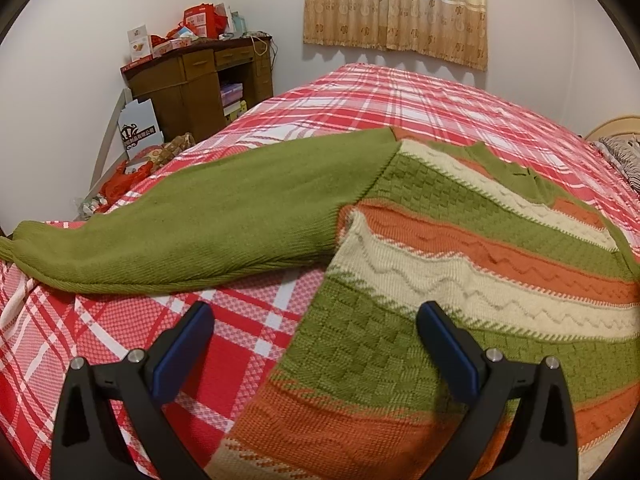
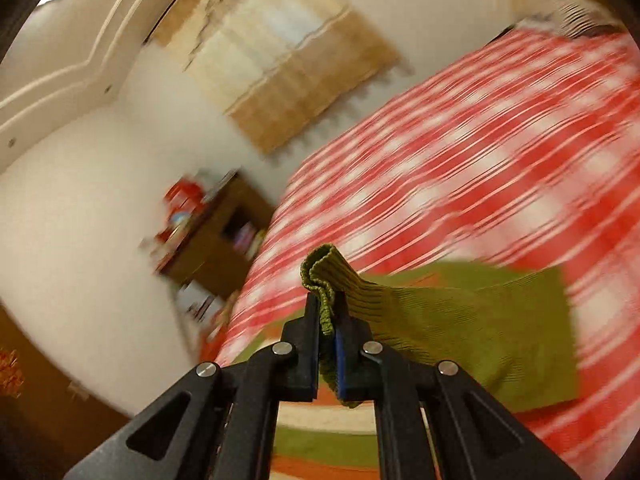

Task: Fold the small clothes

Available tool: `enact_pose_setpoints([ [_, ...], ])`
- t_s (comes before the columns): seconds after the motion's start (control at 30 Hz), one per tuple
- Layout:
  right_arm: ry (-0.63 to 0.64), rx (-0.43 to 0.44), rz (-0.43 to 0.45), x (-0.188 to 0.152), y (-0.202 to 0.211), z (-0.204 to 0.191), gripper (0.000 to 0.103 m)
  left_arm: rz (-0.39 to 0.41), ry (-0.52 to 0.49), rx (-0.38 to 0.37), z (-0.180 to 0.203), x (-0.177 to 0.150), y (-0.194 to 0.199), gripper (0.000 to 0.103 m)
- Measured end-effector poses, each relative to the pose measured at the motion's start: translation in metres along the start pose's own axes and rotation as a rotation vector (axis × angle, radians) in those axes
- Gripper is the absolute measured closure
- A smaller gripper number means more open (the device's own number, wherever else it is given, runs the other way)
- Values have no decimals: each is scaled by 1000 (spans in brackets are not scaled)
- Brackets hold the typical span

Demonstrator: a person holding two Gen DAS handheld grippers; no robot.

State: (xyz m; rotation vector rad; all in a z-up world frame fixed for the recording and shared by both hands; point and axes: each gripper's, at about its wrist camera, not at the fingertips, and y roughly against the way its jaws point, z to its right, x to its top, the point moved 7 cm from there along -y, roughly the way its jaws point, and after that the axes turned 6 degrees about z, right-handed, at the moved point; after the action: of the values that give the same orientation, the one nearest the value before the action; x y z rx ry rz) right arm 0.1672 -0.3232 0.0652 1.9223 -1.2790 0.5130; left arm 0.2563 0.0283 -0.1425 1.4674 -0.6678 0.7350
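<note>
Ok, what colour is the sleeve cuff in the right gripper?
Olive green, ribbed knit; the cuff shows best in the right wrist view.

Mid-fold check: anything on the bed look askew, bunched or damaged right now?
No damage shows. The striped green, orange and cream knitted sweater lies slanted on the red plaid bedspread. The right gripper pinches a bunched green ribbed cuff; that view is blurred. The left gripper is open above the hem.
</note>
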Motion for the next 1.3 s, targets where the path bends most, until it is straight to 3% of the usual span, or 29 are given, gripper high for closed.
enact_pose_setpoints([
  [0.37, 12, 219, -322, -120, -166, -95, 98, 23, 15, -20, 0, 0, 1, 0],
  [0.5, 9, 238, -421, -160, -208, -104, 98, 30, 20, -27, -2, -1, 1, 0],
  [0.67, -12, 260, -484, -188, -240, -102, 97, 35, 23, -32, -4, -1, 2, 0],
  [0.77, -26, 255, -533, -200, -255, -97, 90, 38, 23, -33, -4, -1, 2, 0],
  [0.83, -16, 250, -574, -207, -257, -99, 71, 39, 24, -34, -4, -1, 2, 0],
  [0.93, 2, 312, -531, -199, -243, -108, 56, 39, 23, -31, -3, -1, 2, 0],
  [1.0, -11, 338, -493, -189, -228, -108, 56, 39, 21, -30, -3, -2, 2, 0],
  [1.03, -39, 327, -437, -172, -207, -95, 56, 38, 21, -29, -3, -2, 2, 0],
  [1.1, -24, 310, -414, -167, -199, -90, 56, 37, 20, -28, -2, -2, 2, 0],
  [1.17, 145, 159, -342, -154, -170, -64, 59, 37, 20, -28, -4, -2, 2, 0],
  [1.23, 287, -5, -263, -142, -144, -36, 69, 38, 19, -26, -4, -1, 2, 0],
  [1.3, 342, -112, -222, -132, -125, -11, 69, 37, 17, -24, -4, -1, 2, 0],
])
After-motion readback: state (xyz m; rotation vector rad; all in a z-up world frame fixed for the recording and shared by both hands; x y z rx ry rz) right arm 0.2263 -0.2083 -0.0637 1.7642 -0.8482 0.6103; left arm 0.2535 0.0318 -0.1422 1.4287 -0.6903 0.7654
